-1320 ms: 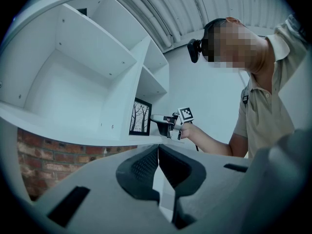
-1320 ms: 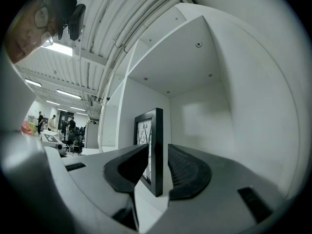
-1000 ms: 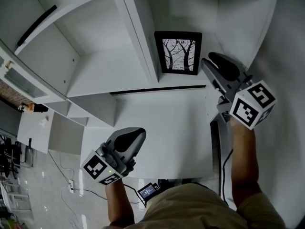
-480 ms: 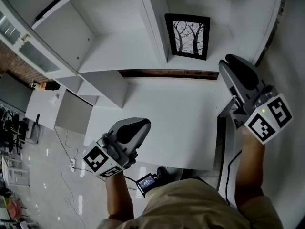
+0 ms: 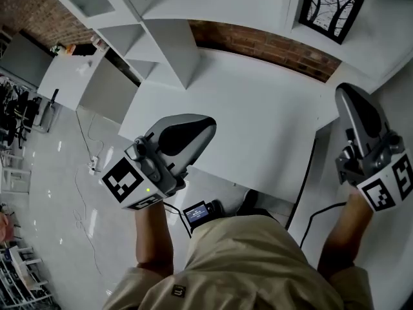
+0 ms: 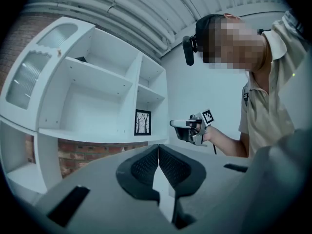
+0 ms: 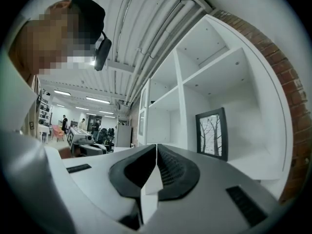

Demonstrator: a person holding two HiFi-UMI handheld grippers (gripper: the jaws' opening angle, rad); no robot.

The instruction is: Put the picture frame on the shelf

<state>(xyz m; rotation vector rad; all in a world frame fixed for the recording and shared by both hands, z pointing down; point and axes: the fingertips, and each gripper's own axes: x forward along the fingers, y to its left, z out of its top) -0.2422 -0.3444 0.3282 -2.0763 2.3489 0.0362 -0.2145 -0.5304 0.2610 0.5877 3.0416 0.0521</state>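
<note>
The black picture frame (image 5: 330,8) with a tree print stands upright in a compartment of the white shelf unit (image 5: 173,41), apart from both grippers. It also shows in the left gripper view (image 6: 143,122) and the right gripper view (image 7: 212,134). My left gripper (image 5: 210,125) hovers over the near edge of the white table (image 5: 258,121), its jaws shut and empty (image 6: 158,152). My right gripper (image 5: 345,93) is held off the table's right side, well back from the frame. Its jaws have just been closing and meet with nothing between them (image 7: 156,152).
A strip of brick wall (image 5: 271,47) shows between the table and the shelf's lowest board. A small device with a lit screen (image 5: 197,213) and cables lie on the glossy floor below the table. Office furniture stands far off at the left.
Both grippers have drawn back from the shelf toward the person. The picture frame stays standing in its compartment and now sits at the head view's top right corner.
</note>
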